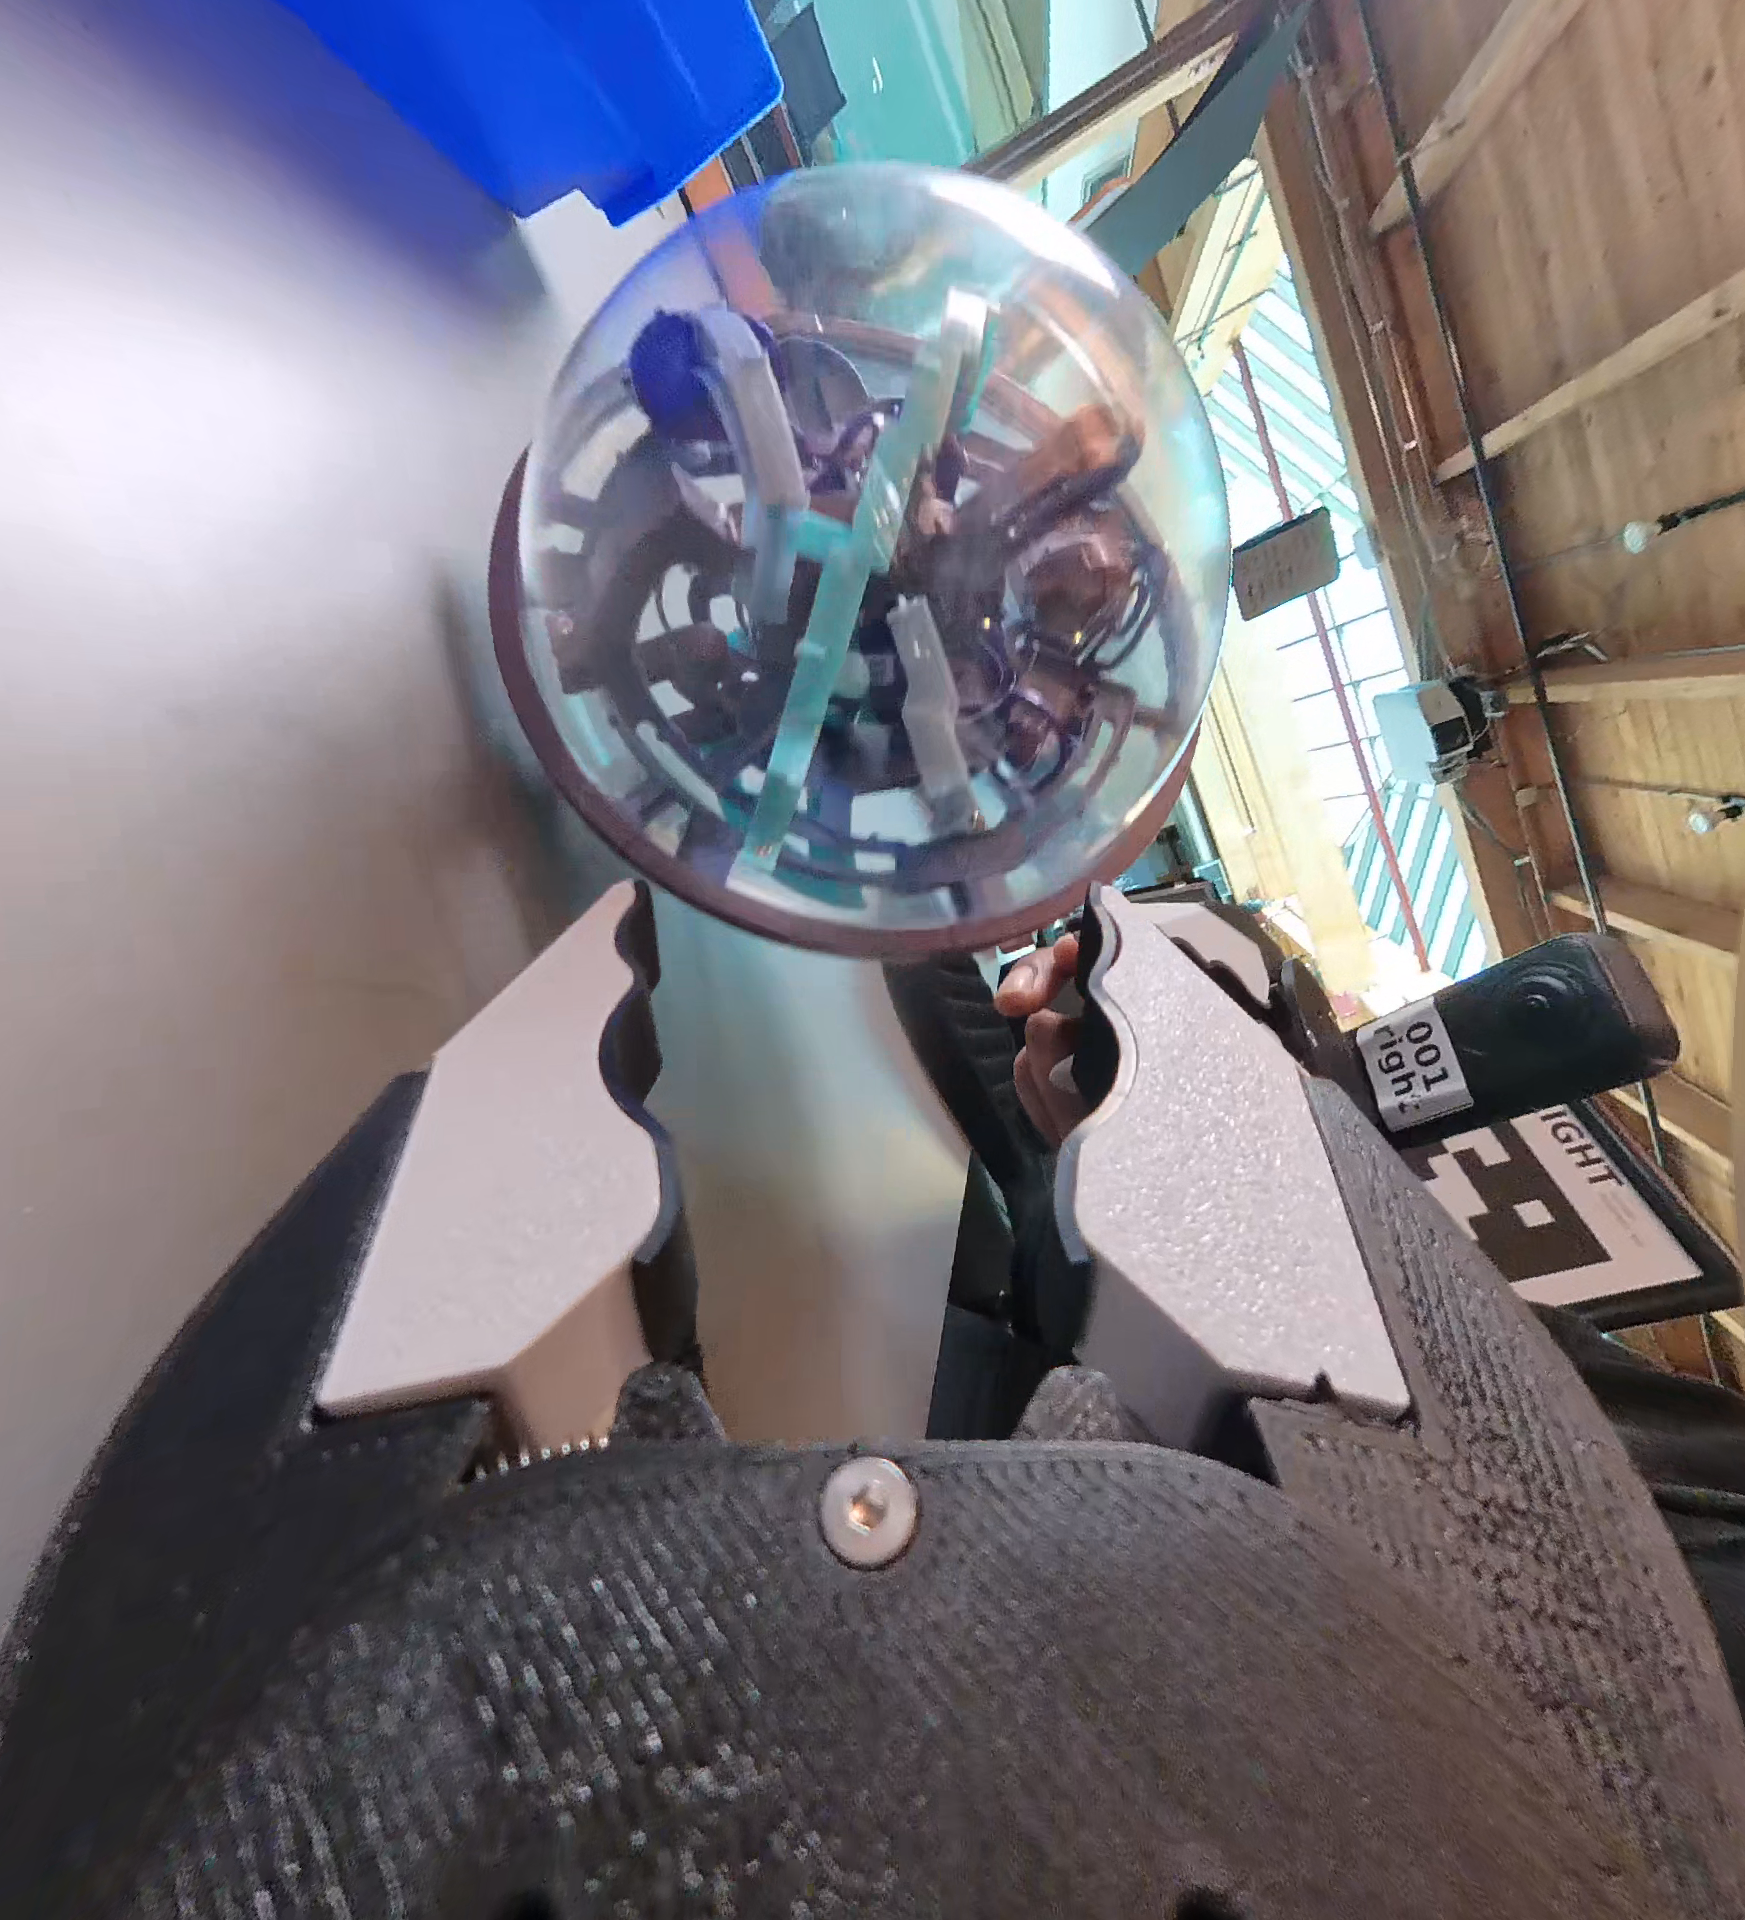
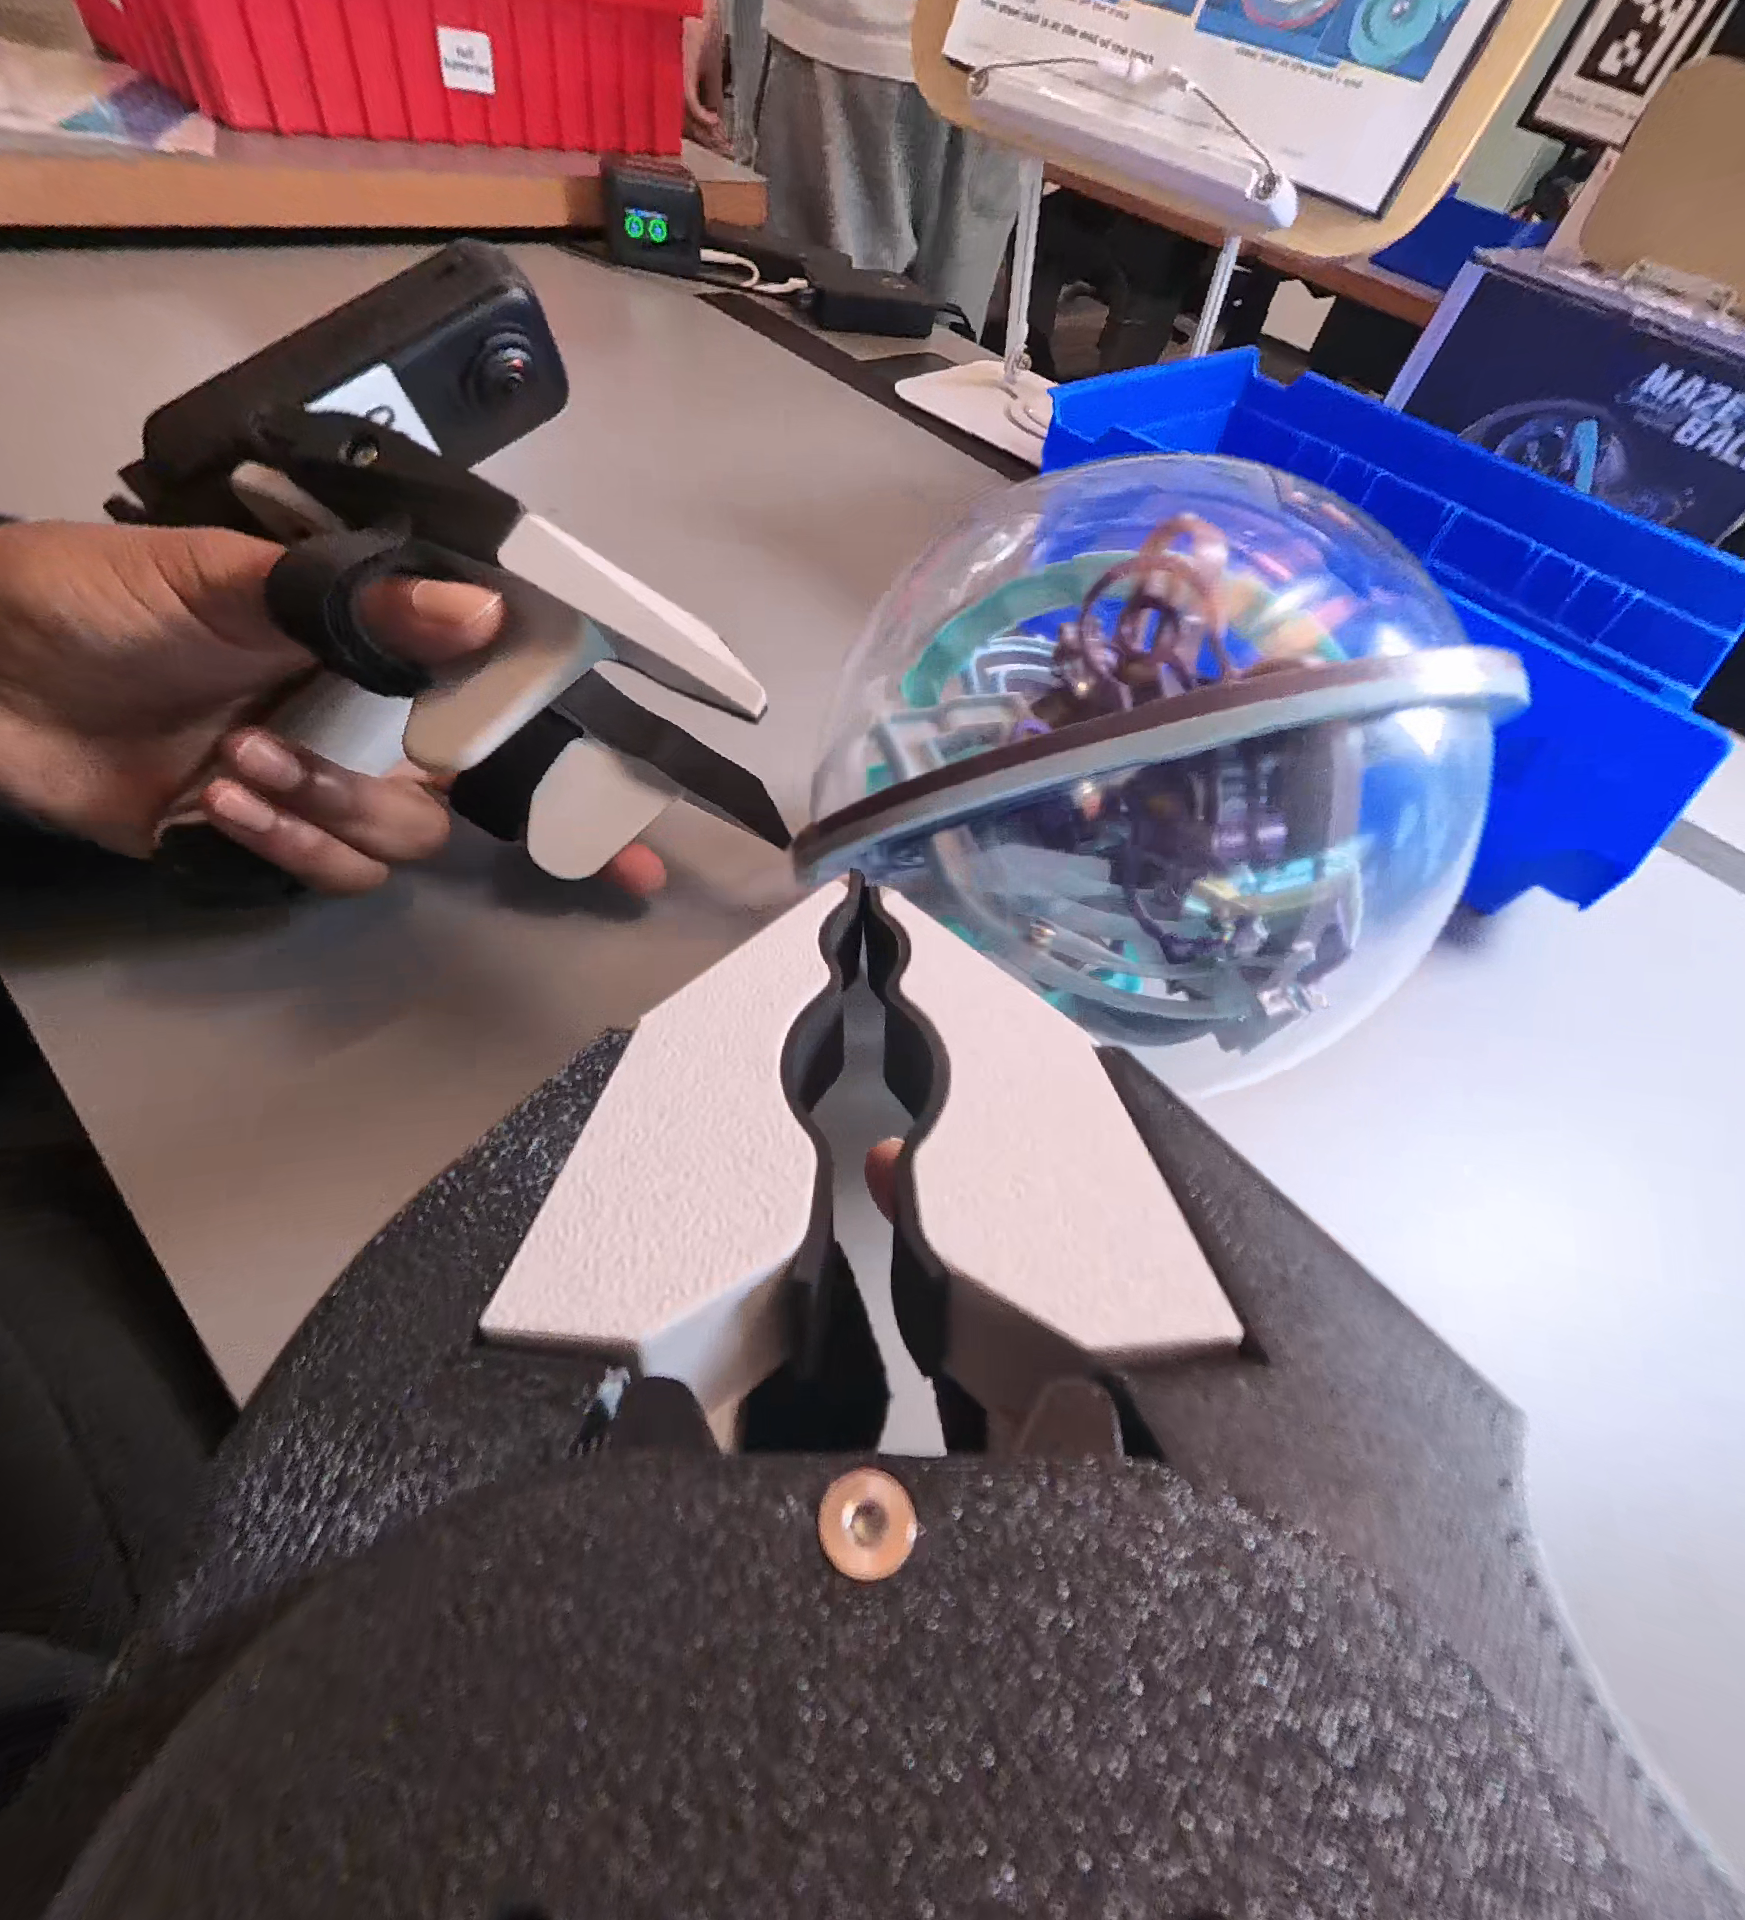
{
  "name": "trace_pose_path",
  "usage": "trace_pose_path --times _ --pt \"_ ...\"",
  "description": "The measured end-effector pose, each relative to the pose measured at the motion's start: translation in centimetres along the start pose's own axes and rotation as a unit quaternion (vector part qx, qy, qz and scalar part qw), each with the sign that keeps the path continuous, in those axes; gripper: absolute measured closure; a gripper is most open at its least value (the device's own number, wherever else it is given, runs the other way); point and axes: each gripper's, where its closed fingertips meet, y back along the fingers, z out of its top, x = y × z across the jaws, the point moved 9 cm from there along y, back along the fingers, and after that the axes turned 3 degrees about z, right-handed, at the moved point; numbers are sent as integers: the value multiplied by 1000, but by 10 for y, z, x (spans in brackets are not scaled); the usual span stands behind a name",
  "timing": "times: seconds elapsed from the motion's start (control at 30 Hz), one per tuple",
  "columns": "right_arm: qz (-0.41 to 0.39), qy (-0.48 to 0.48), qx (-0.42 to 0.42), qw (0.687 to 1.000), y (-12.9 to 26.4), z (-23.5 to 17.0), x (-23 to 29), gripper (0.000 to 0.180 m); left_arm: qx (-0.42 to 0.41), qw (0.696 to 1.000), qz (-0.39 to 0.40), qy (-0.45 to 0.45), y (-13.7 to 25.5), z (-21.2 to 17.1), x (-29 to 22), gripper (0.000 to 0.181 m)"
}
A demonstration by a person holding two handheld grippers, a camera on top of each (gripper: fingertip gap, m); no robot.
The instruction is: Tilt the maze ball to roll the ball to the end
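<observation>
The maze ball, a clear sphere with a dark rim around its middle and a tangle of teal, brown and purple tracks inside, sits on the pale grey tabletop just in front of a blue bin, with its rim tilted so that the low side points toward the two claws. The right claw is closed on nothing, its wavy pads meeting at the tips, which lie just below the low end of the ball's rim; whether they touch it cannot be told. The left claw, held in a hand from the left edge of the tabletop, is open, its grey and black fingers spread one above the other, with the lower tip at or just beside the same low end of the rim. In the left wrist view, which is rolled on its side, that left claw shows both fingers well apart, and the maze ball fills the space beyond them, its rim just past the fingertips. A dark blue box stands behind the bin near the far right corner, and a red crate sits on a wooden shelf beyond the far edge.
</observation>
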Motion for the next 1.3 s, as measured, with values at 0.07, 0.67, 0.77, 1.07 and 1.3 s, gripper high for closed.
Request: trace_pose_path --times 0.07,0.67,0.77,1.07,1.3 --pt "-1 47 6 999 1 -1 -1 180 8 1000 8 -7 0 -1 2 100" --pt "214 -17 -17 976 -1 -43 -192 93 166 955 -114 -218 -85 88 -2 47" --pt "218 -7 -35 975 -2 -34 -190 93 172 957 -106 -208 -86 82 5 48" --pt "224 5 -36 974 -8 -19 -181 100 186 953 -60 -231 -83 77 8 51" --pt "219 6 -31 975 -12 -22 -166 116 182 947 -43 -263 -64 85 5 53"
